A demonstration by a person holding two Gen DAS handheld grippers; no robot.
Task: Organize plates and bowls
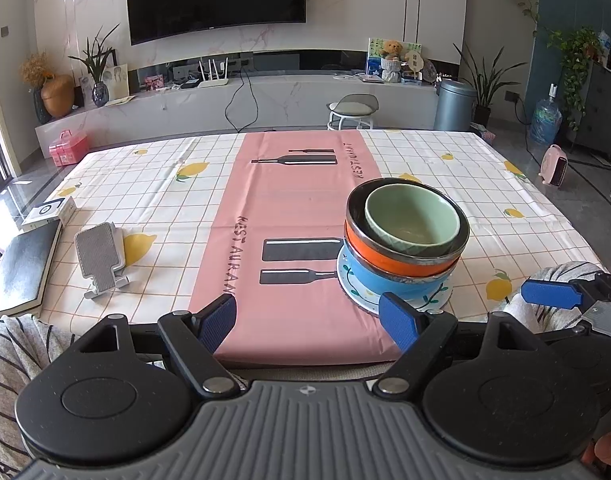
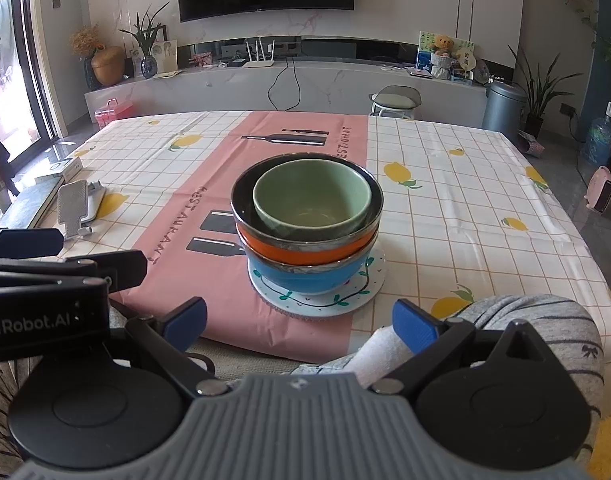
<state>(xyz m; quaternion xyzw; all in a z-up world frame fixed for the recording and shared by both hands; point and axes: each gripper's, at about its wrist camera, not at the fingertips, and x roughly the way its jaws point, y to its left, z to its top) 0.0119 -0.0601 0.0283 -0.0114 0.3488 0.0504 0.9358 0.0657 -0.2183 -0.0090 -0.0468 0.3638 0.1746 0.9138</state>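
Nearest to us, our left hand-held gripper (image 1: pixel 307 322) hangs at the near edge of the desk (image 1: pixel 153 184), its blue-padded fingers (image 1: pixel 217 320) spread wide with nothing between them. Our right hand-held gripper (image 2: pixel 301 326) is just as wide and empty, and its blue tip (image 1: pixel 549 294) shows at the right side of the left wrist view. Striped grey fabric (image 2: pixel 545 328) lies under the right one.

Ahead of both, we see the task's dishes stacked together: a green bowl (image 2: pixel 311 200) sits inside a dark-lined orange bowl (image 2: pixel 305 250), which nests in a blue bowl (image 2: pixel 305 278), and all of this stands on a white plate (image 2: pixel 317 304) painted with a leafy vine. The stack rests on the right border of the pink placemat (image 1: pixel 289 208) that lies over the lemon-print tablecloth (image 1: pixel 485 184), close to the near desk edge, and neither gripper touches it.

At the left of the desk lie a grey phone stand (image 1: pixel 99 256), a dark notebook (image 1: pixel 23 272) and a small white box (image 1: pixel 49 210).
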